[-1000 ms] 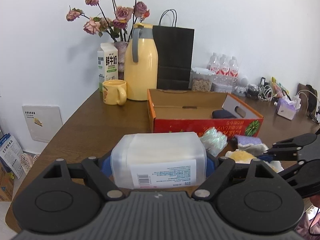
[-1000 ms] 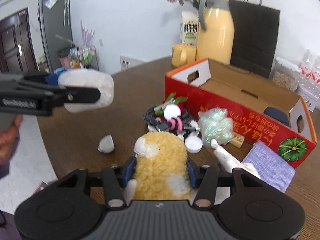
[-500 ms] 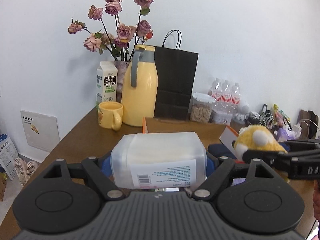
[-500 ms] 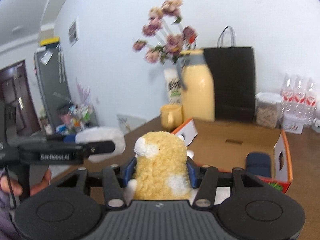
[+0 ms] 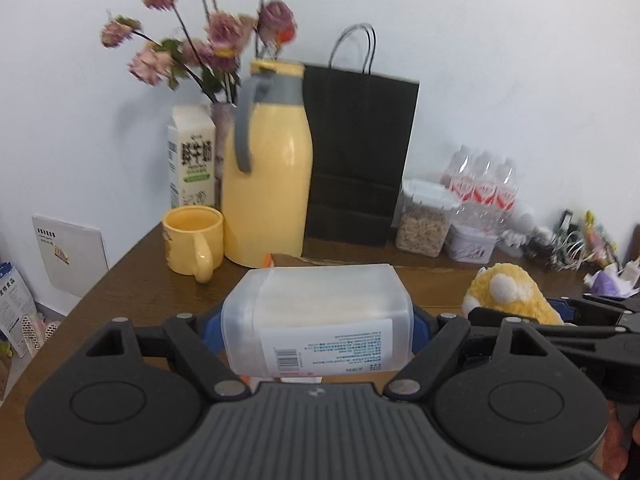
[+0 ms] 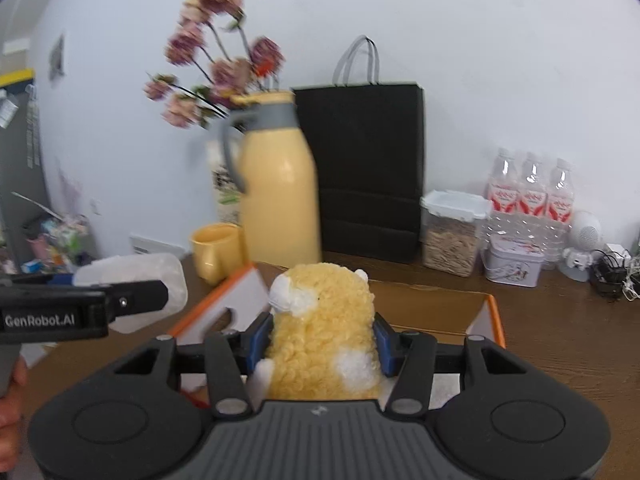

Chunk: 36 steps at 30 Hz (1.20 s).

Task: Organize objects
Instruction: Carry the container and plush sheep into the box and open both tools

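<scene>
The left gripper [image 5: 316,320] clamps a translucent plastic container [image 5: 318,312] while the right gripper [image 6: 318,338] clamps a yellow plush toy [image 6: 322,328], both held above the open cardboard box [image 6: 436,304]. Neither item is boxed yet.

You are in a home, at a brown wooden table [image 5: 132,280] pushed against a white wall. Along the table's back edge stand household things: a yellow thermos jug [image 5: 267,168], a matching mug [image 5: 194,242], a milk carton [image 5: 191,156], a vase of dried roses [image 5: 208,44], a black paper bag [image 5: 358,152] and bottled water [image 6: 530,188]. In the right wrist view, a cluttered shelf [image 6: 52,232] stands off the table's left edge.
</scene>
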Tool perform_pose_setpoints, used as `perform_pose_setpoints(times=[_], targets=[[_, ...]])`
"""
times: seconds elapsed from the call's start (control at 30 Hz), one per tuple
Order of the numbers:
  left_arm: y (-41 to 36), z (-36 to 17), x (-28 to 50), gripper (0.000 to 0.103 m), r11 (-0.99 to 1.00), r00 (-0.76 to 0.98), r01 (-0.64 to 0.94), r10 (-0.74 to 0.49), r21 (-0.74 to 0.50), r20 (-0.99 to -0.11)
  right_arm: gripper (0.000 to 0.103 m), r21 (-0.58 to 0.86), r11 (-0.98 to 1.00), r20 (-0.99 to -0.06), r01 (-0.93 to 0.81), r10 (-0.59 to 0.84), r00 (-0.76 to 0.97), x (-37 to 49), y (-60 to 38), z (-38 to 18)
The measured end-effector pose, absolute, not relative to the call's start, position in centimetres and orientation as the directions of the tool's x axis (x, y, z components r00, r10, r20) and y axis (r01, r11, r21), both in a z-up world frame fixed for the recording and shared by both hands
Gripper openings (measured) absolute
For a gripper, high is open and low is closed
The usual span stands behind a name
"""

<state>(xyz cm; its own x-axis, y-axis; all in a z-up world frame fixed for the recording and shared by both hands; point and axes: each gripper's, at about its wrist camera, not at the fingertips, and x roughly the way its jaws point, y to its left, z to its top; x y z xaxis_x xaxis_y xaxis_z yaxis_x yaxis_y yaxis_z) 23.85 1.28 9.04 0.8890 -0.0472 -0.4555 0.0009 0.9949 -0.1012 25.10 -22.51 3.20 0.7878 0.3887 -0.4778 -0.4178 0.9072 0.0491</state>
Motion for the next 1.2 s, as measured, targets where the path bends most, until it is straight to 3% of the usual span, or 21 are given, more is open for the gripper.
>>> perform_pose_setpoints(times=[0.4, 0.8, 0.9, 0.97, 1.1, 1.13, 1.2], targets=[[-2.1, 3.7, 31.1, 0.084, 0.999, 0.811, -0.029, 0.038, 0.024, -0.584, 0.050, -0.038, 0.925, -0.571, -0.378, 0.290, 0.768, 29.7, -22.4, -3.2], [-3.0, 2.6, 31.6, 0.087, 0.998, 0.789, -0.021, 0.056, 0.065, -0.611, 0.054, -0.068, 0.912, -0.588, -0.406, 0.292, 0.754, 29.8, -22.1, -4.3], [-2.7, 3.0, 31.0, 0.103, 0.997, 0.803, -0.034, 0.071, 0.073, -0.591, 0.069, -0.076, 0.910, -0.585, -0.407, 0.290, 0.757, 29.5, -22.2, -4.2], [-2.6, 3.3, 30.7, 0.103, 0.996, 0.810, -0.040, 0.078, 0.078, -0.581, 0.085, -0.092, 0.911, -0.579, -0.401, 0.279, 0.766, 29.1, -22.1, -4.0], [-1.9, 3.9, 30.0, 0.103, 0.997, 0.816, -0.050, 0.073, 0.057, -0.574, 0.094, -0.092, 0.917, -0.573, -0.387, 0.269, 0.774, 28.7, -22.2, -3.8], [-1.7, 4.1, 29.8, 0.103, 0.997, 0.818, -0.052, 0.070, 0.049, -0.570, 0.102, -0.092, 0.919, -0.573, -0.383, 0.266, 0.775, 28.5, -22.2, -3.7], [-1.5, 4.4, 29.4, 0.103, 0.998, 0.822, -0.056, 0.070, 0.041, -0.565, 0.103, -0.099, 0.922, -0.570, -0.374, 0.255, 0.781, 28.2, -22.3, -3.5]])
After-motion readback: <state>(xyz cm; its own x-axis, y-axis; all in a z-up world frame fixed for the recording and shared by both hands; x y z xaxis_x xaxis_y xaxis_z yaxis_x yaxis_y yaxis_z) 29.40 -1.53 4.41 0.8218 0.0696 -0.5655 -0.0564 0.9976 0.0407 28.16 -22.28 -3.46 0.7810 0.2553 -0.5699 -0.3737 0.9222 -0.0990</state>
